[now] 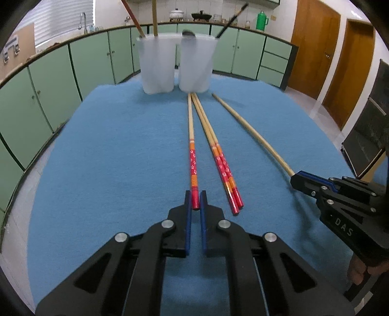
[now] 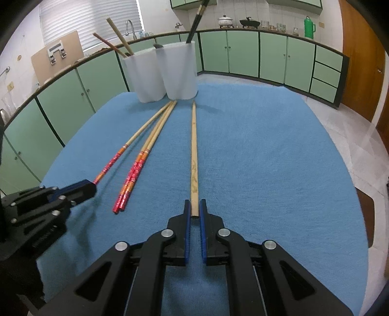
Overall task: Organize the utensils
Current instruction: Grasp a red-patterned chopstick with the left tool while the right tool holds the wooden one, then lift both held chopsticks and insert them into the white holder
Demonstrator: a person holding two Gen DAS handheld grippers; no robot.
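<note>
Two white cups stand at the far end of the blue cloth: the left cup (image 1: 158,65) holds a red-brown and a wooden stick, the right cup (image 1: 195,65) holds a black chopstick and a spoon. My left gripper (image 1: 195,197) is shut on the red end of a single red-patterned chopstick (image 1: 192,145) lying on the cloth. A pair of red-patterned chopsticks (image 1: 218,155) lies just to its right. My right gripper (image 2: 194,206) is shut on the near end of a plain wooden chopstick (image 2: 194,150), also lying on the cloth.
The blue cloth (image 1: 109,158) covers the table. Green cabinets (image 1: 53,80) ring the room, with a kettle, pots and a green flask (image 1: 262,20) on the counter. Wooden doors (image 1: 313,48) stand at the right.
</note>
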